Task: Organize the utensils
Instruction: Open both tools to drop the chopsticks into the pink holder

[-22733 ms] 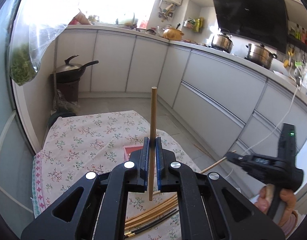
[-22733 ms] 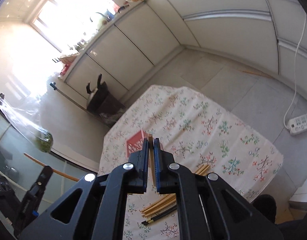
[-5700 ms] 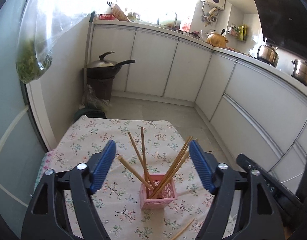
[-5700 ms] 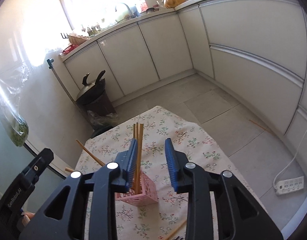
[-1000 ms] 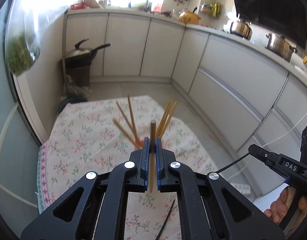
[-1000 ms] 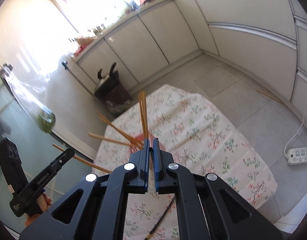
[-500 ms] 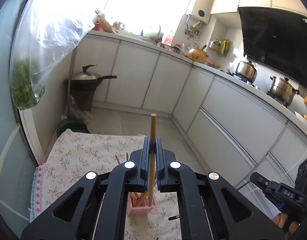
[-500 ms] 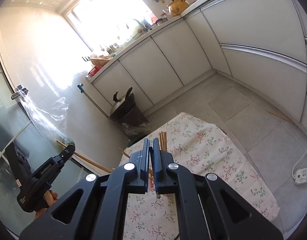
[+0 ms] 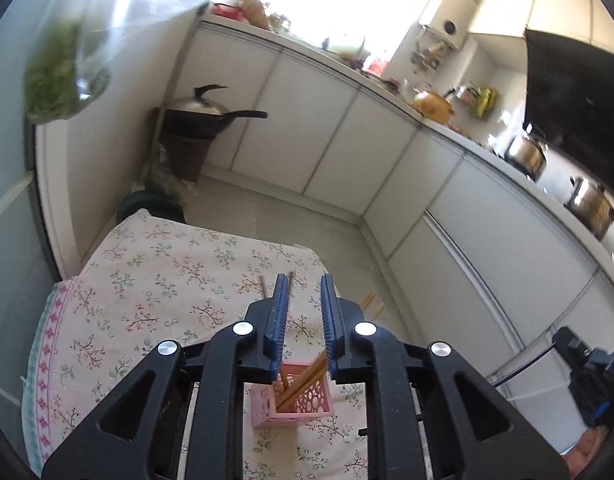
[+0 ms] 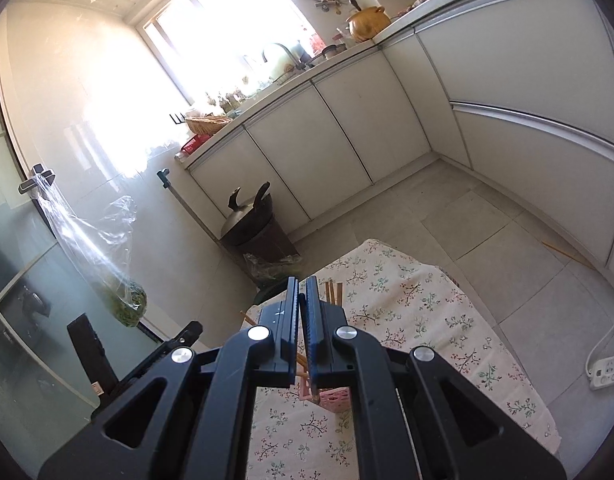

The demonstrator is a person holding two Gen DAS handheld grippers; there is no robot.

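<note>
A pink perforated holder (image 9: 297,402) stands on the floral tablecloth (image 9: 155,280) and holds several wooden chopsticks (image 9: 303,380). My left gripper (image 9: 303,300) is directly above the holder, its blue pads apart and nothing between them. My right gripper (image 10: 303,304) is nearly shut on a dark chopstick (image 10: 314,392) whose lower end shows below the pads, above the holder (image 10: 335,396). More chopstick tips (image 10: 333,290) rise behind its fingers. The other handheld gripper (image 10: 147,360) shows at lower left.
The small table stands in a kitchen with white cabinets (image 9: 335,144). A wok on a bin (image 9: 203,120) is beyond the far edge. A bag of greens (image 9: 63,76) hangs at left. A power strip (image 10: 609,368) and a stray chopstick (image 10: 567,254) lie on the floor.
My left gripper has opened and the wooden chopstick it held is gone from its pads; it now sits over the holder. My right gripper has lowered toward the holder, still holding the dark chopstick.
</note>
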